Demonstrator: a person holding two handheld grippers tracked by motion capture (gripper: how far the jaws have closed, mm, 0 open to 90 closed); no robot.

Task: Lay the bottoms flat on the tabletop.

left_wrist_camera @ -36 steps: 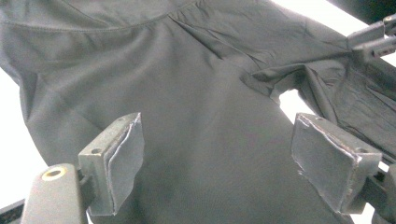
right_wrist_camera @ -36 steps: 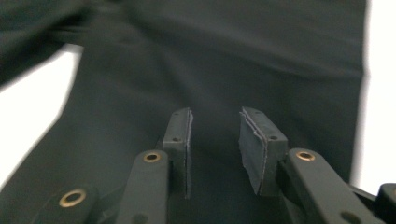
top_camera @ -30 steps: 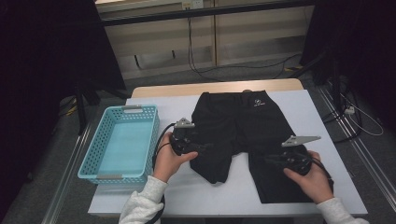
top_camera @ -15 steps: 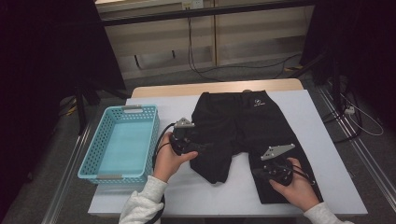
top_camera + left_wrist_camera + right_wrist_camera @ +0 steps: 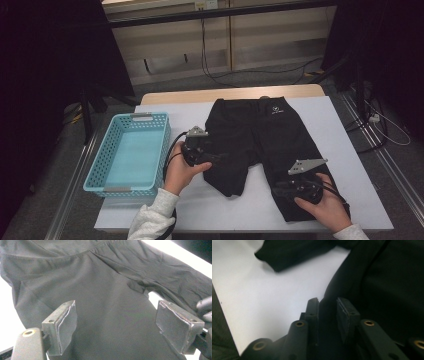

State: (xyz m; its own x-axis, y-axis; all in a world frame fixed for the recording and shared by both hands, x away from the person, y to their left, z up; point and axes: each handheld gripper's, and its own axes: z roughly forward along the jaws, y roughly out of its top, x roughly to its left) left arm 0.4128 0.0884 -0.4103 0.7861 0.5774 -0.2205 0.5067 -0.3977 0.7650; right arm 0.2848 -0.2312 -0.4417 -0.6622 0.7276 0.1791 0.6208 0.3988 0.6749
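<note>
Black shorts [image 5: 270, 135] lie flat on the white table [image 5: 345, 165], waistband at the far side. My left gripper [image 5: 220, 159] points right over the left leg and stands open, its pads wide apart above the fabric [image 5: 105, 290]. My right gripper [image 5: 279, 190] lies low at the inner edge of the right leg, near the hem. Its jaws have just been opening; they stand a narrow gap apart [image 5: 327, 312], with the edge of the shorts [image 5: 392, 285] between them and the pads not pressing on it.
A light blue plastic basket [image 5: 95, 172] with nothing in it sits on the table's left part, beside the left hand. Bare white table [image 5: 274, 295] shows between the two legs. Cables lie on the floor beyond the table.
The right hand has moved left and nearer the front edge, from the outer side of the right leg to its inner edge. The left hand has kept still.
</note>
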